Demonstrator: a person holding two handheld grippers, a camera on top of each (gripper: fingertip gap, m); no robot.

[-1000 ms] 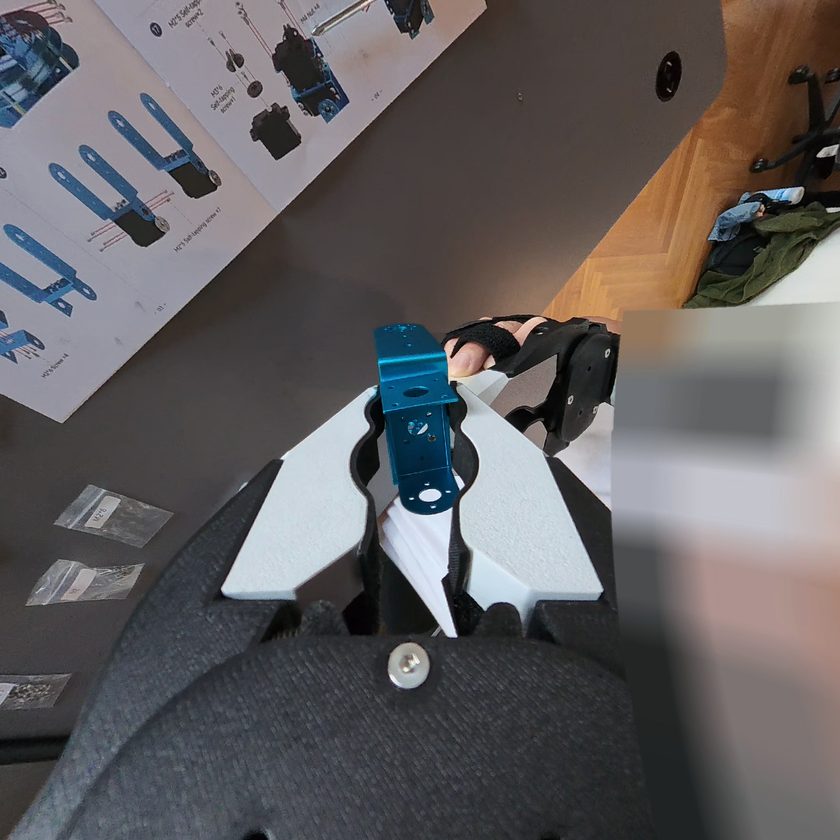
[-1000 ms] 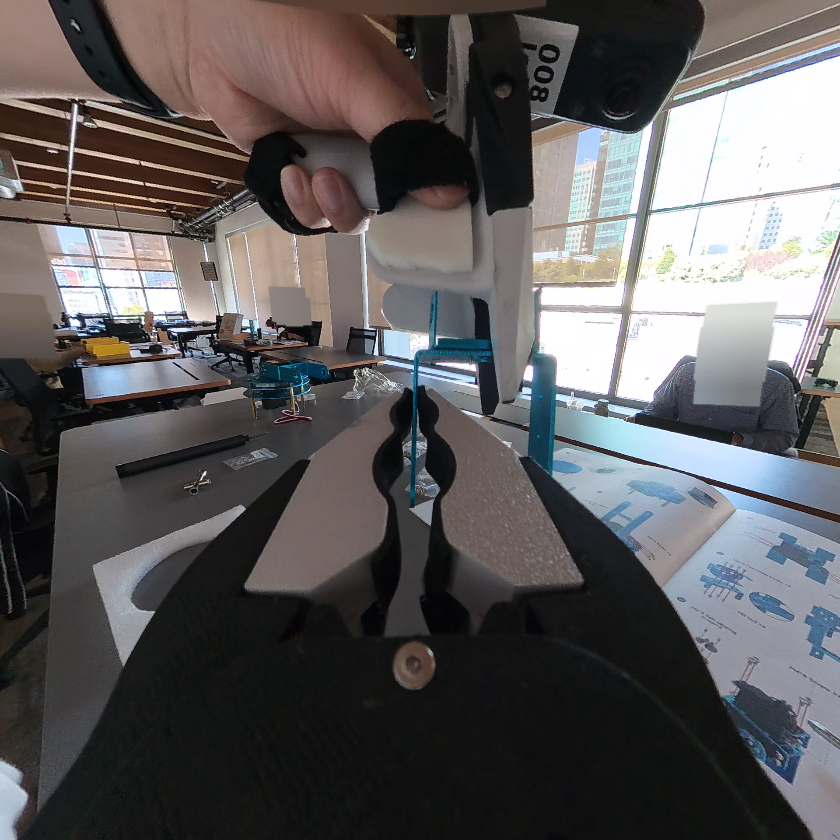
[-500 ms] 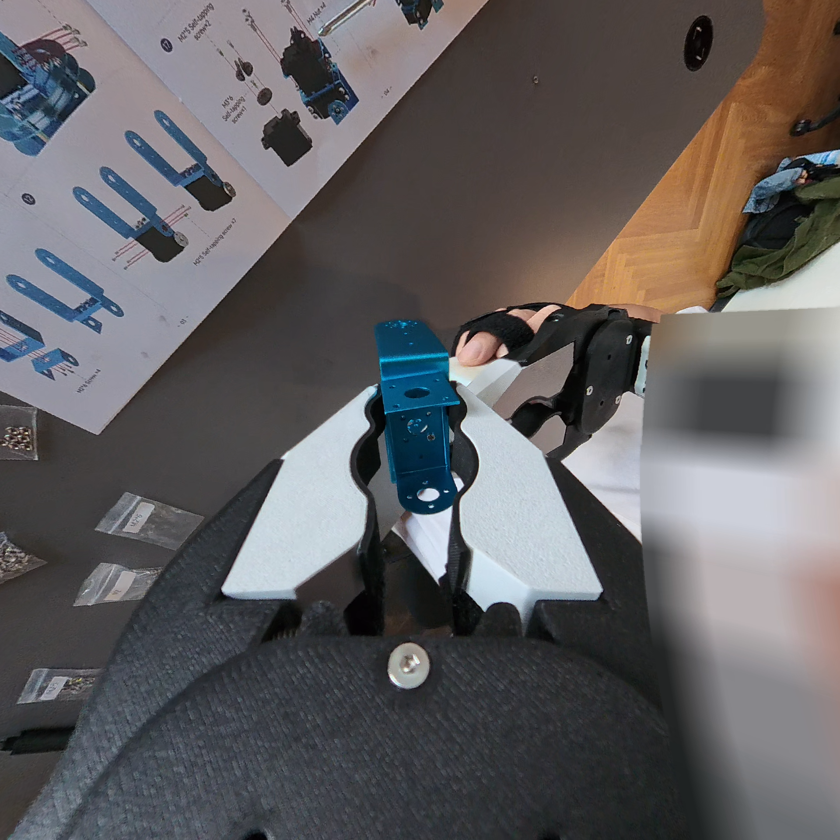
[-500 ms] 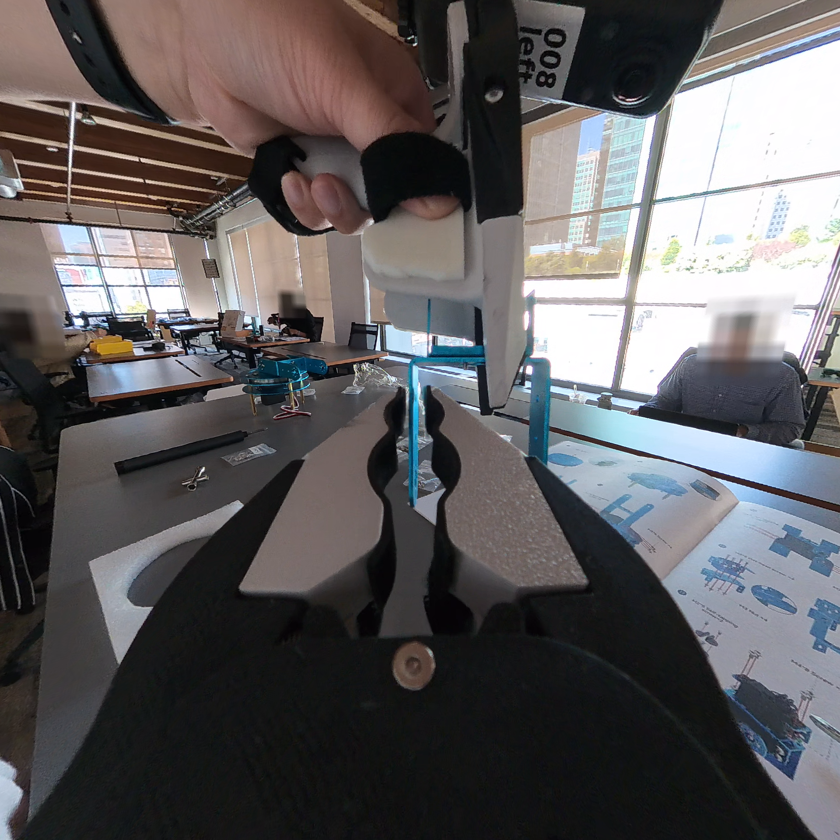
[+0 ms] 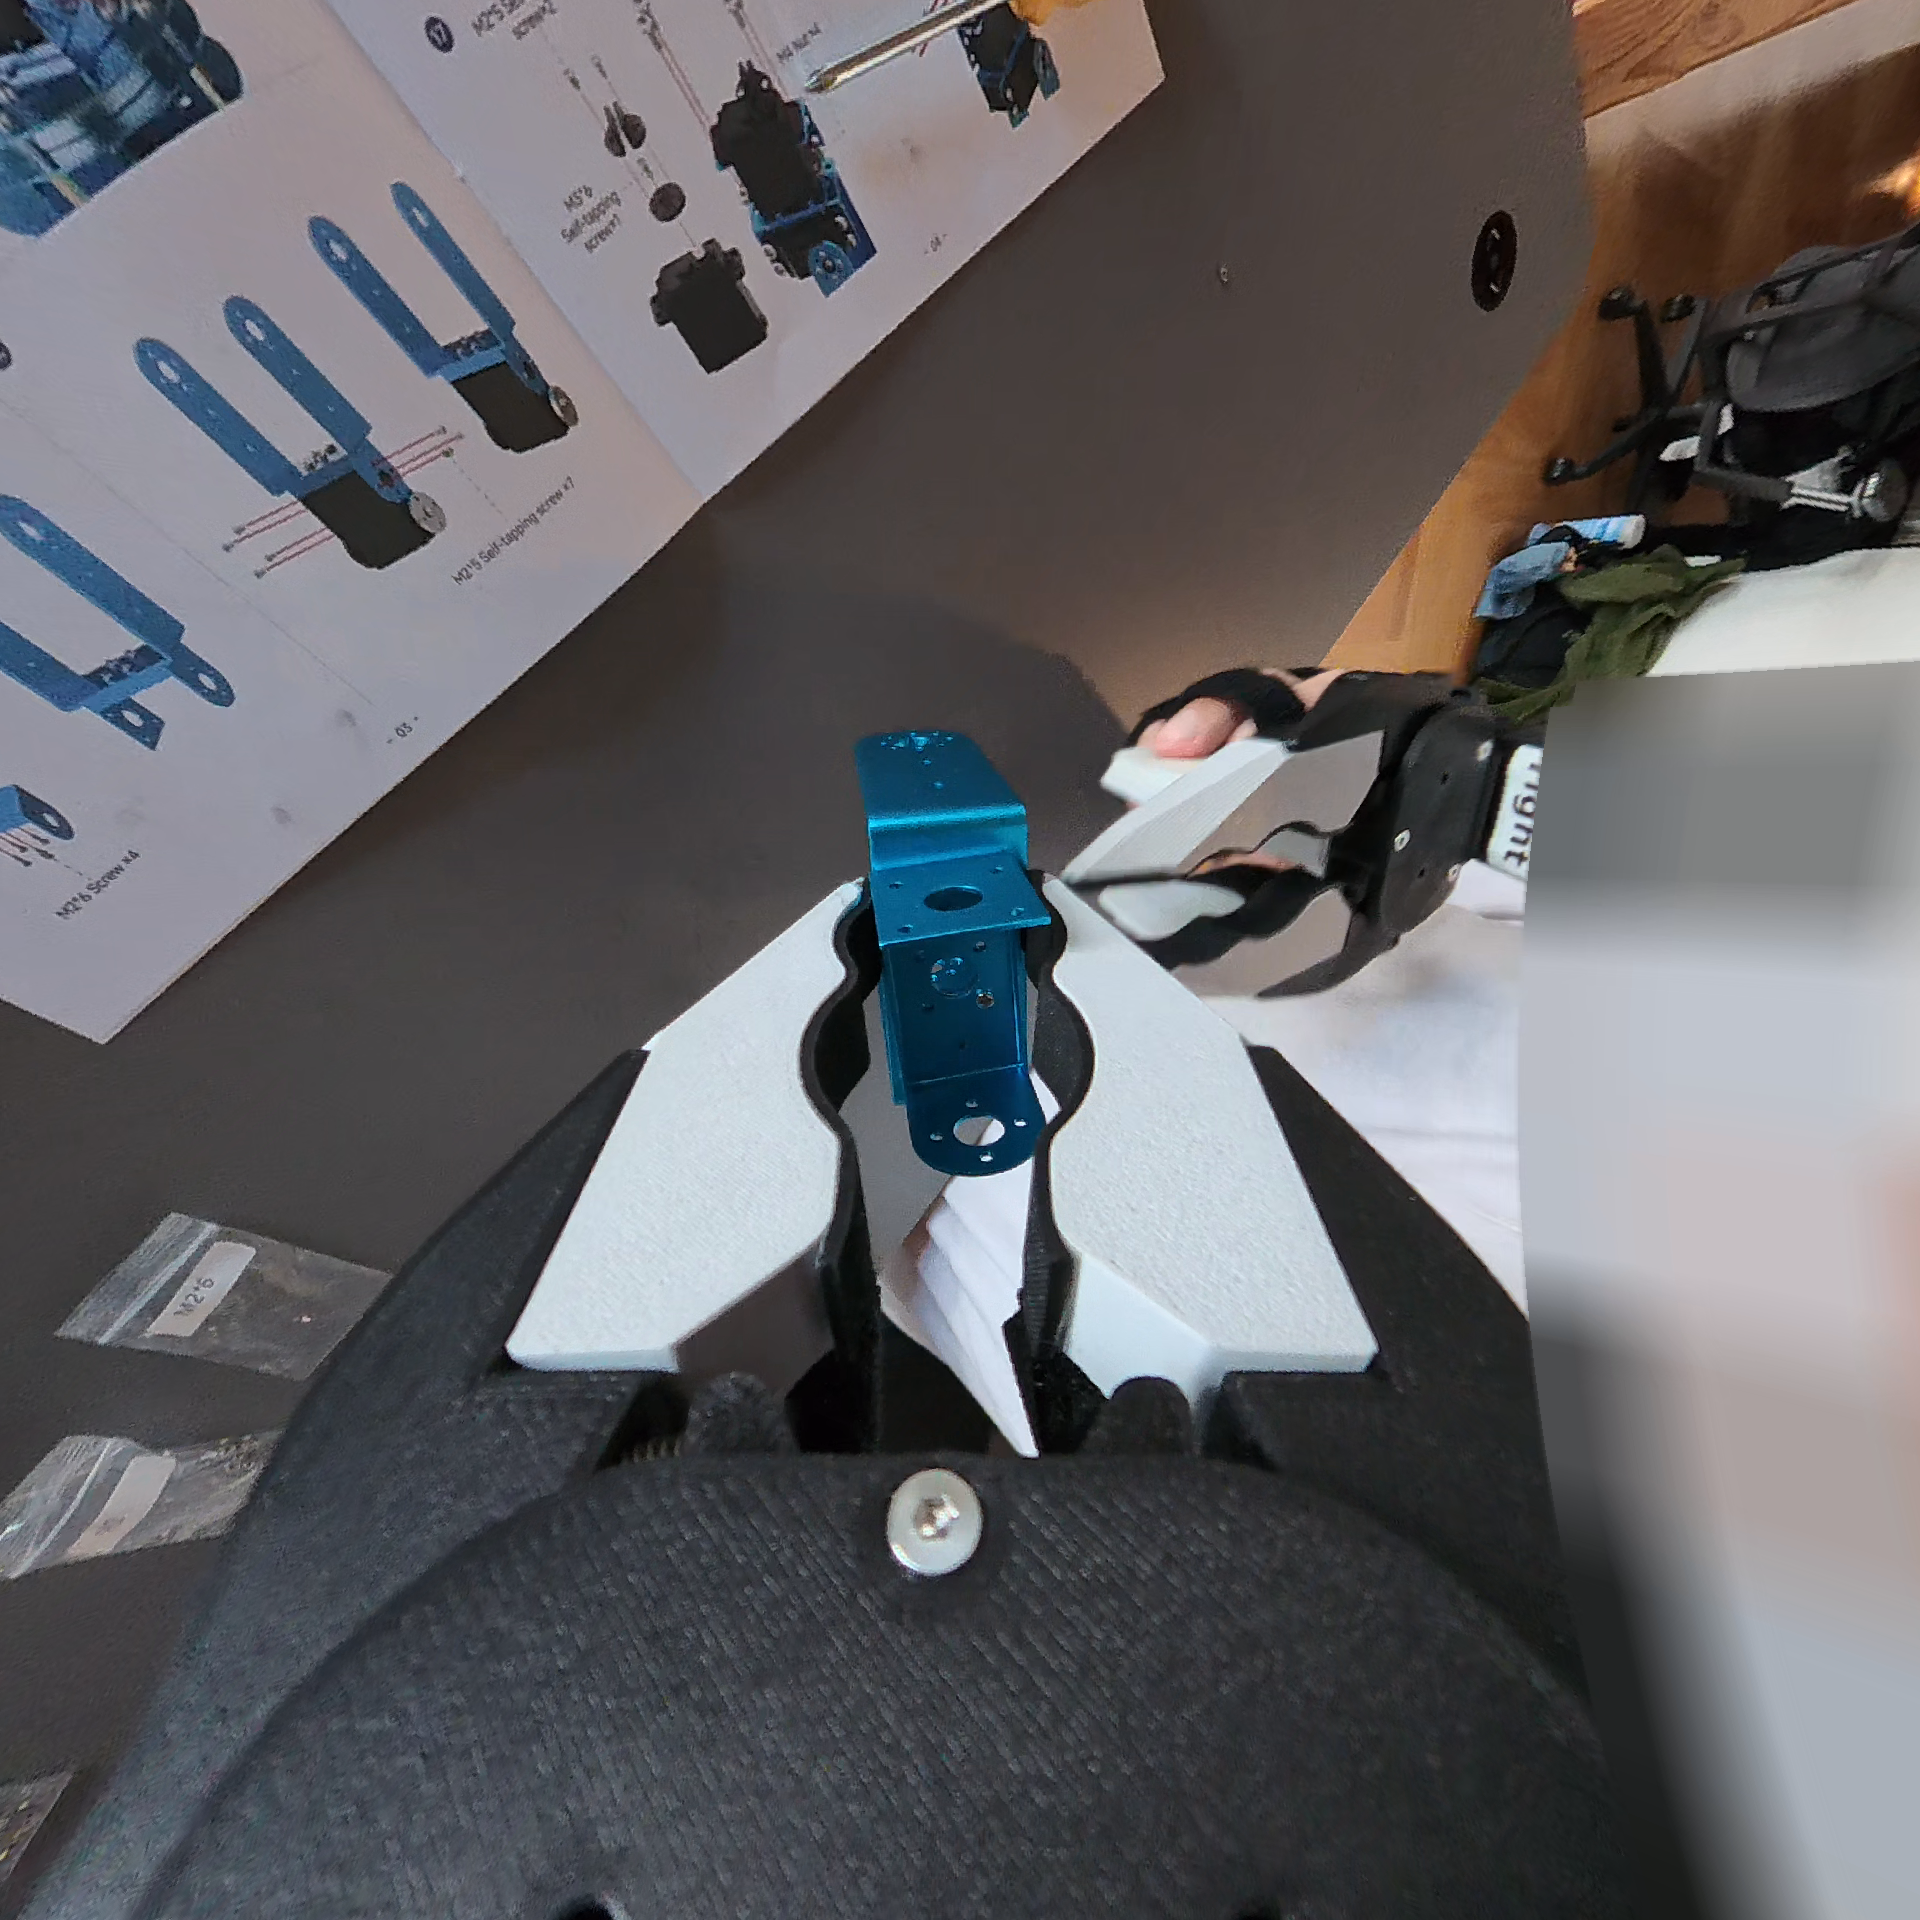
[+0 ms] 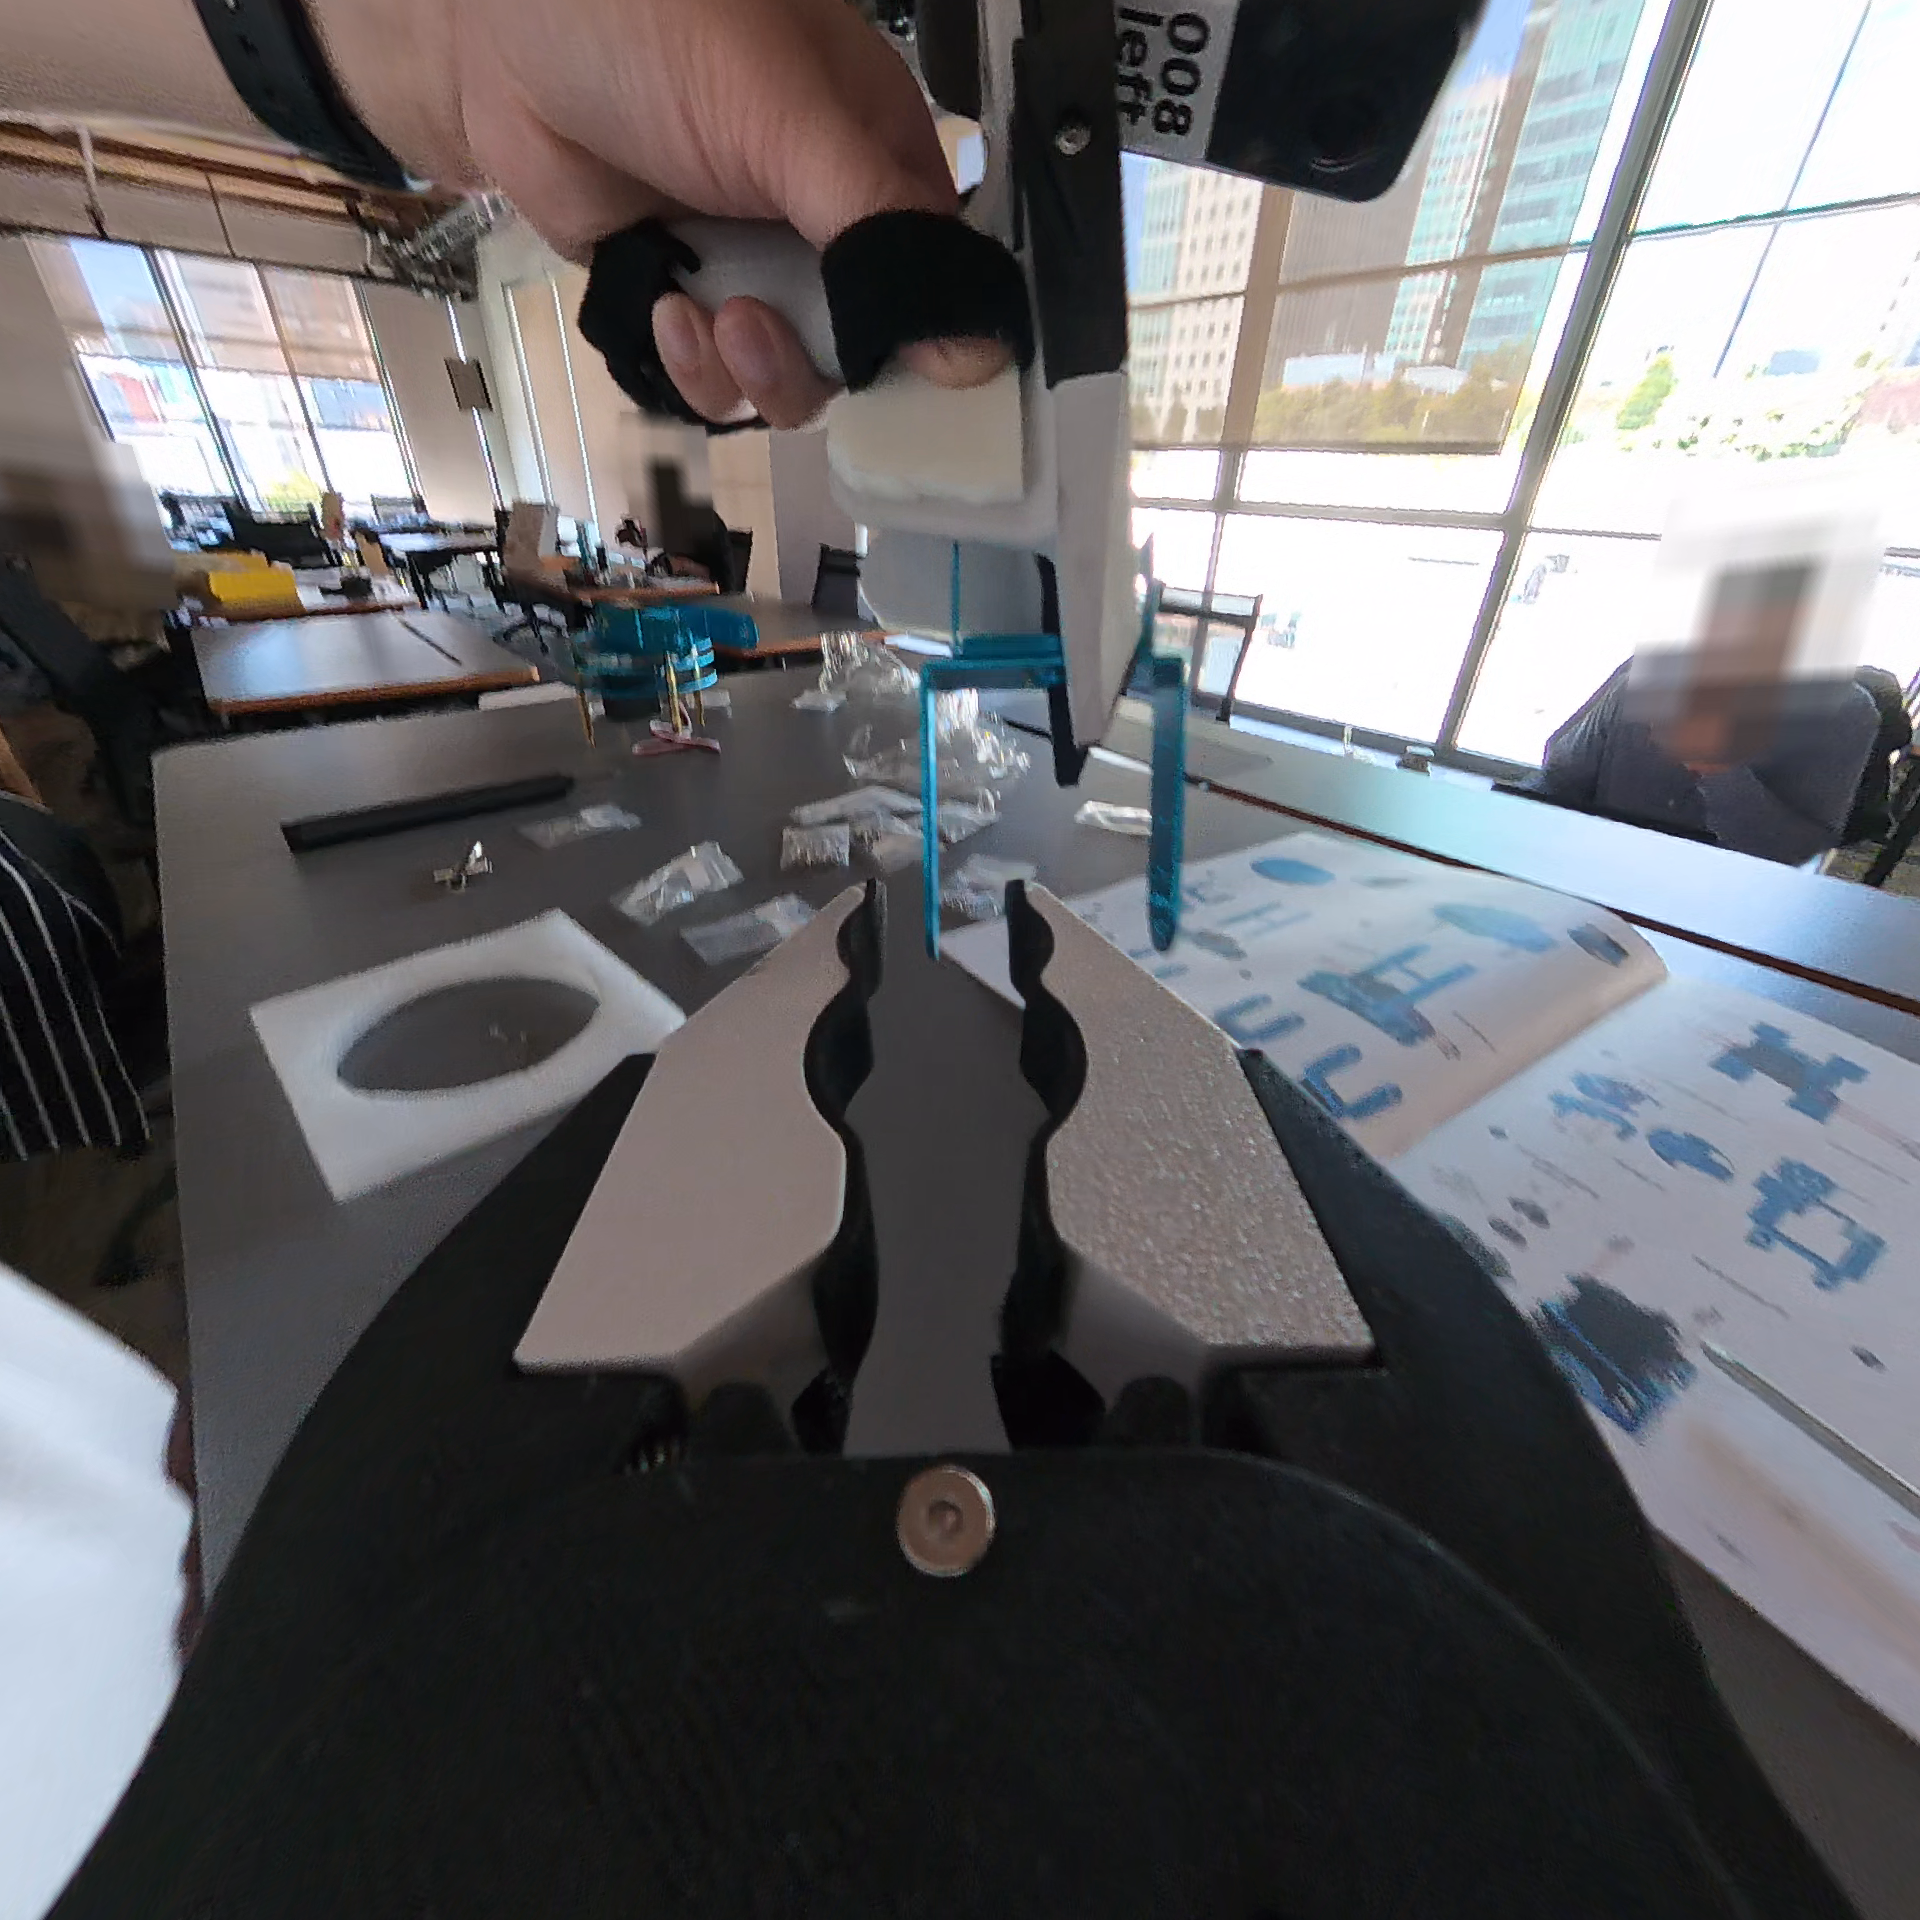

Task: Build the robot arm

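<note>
The left gripper (image 5: pixel 945 925) jaws squeeze the blue bracket (image 5: pixel 951 961), whose legs hang just past the right gripper's (image 6: pixel 943 914) apart, empty jaws.

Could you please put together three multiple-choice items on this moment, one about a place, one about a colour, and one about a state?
1. Where does the open instruction booklet lie?
A. on the dark table
B. on the floor
C. on a chair

2. What colour is the metal bracket?
A. red
B. blue
C. yellow

3. How does the right gripper stand?
A. shut on the bracket
B. open with nothing in it
C. shut on a small bag

Answers:
1. A: both views show the booklet's pages flat on the dark tabletop.
2. B: the bracket shows blue in both views.
3. B: a clear gap shows between its fingers, with only the table behind it, while the left gripper is the one clamped on the bracket.
</note>
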